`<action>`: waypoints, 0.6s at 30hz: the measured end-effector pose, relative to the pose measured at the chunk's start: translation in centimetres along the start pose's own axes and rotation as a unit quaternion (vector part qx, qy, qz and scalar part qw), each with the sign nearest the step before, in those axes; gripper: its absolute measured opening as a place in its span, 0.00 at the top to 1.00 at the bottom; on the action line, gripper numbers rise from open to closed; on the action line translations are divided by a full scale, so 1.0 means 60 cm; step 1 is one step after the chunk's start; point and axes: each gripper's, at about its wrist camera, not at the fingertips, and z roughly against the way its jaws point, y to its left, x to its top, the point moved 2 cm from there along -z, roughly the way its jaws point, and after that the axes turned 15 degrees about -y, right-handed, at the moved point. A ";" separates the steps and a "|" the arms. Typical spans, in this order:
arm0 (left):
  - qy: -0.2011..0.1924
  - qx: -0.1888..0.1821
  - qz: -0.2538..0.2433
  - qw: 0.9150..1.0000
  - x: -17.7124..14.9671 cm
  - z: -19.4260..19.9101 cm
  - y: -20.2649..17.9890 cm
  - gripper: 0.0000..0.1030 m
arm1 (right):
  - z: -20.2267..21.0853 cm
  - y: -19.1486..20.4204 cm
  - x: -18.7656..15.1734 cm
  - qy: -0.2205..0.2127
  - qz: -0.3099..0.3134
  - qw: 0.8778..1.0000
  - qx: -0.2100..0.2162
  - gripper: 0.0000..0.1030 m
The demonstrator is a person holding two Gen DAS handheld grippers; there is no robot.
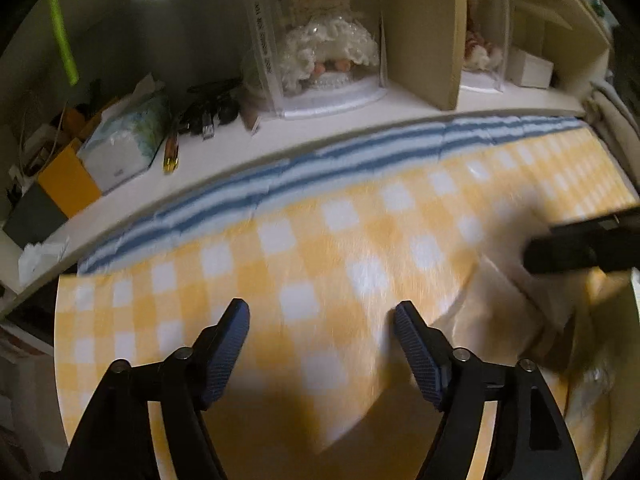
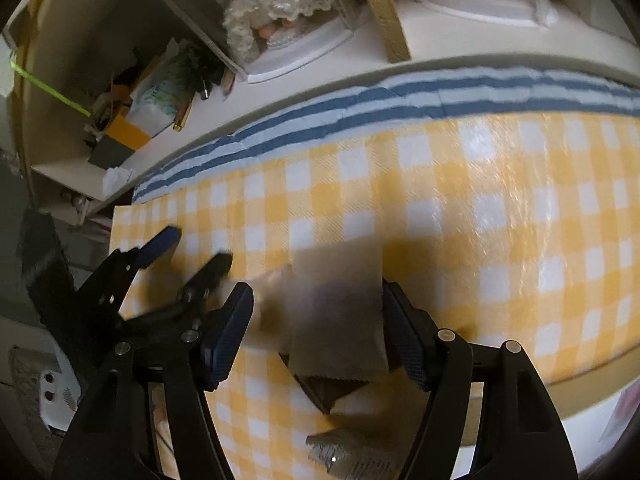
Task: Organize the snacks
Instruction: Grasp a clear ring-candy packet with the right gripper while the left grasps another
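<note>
The right gripper [image 2: 318, 332] stands wide around a flat snack packet [image 2: 338, 316] at the near edge of the yellow checked cloth [image 2: 500, 216]. Whether its pads touch the packet cannot be told through the blur. More packets [image 2: 352, 456] lie below it. The left gripper [image 1: 322, 354] is spread wide and empty over bare cloth, with a pale packet [image 1: 504, 308] to its right. The packet looks light, thin and crinkly, probably slick film that buckles rather than resists. It would likely be best pinched across its flat sides near a sealed edge, gently, since the contents may crush.
</note>
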 end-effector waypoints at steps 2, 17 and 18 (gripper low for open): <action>0.006 -0.013 -0.001 1.000 -0.013 0.012 -0.002 0.28 | -0.006 0.009 -0.001 0.001 0.024 1.000 -0.015 0.33; 0.038 -0.069 0.009 0.997 -0.041 0.101 -0.075 0.30 | -0.021 0.057 -0.033 0.004 0.197 0.977 -0.082 0.48; 0.041 -0.071 0.019 0.996 -0.040 0.110 -0.075 0.30 | -0.013 0.058 -0.031 -0.004 0.200 0.976 -0.080 0.49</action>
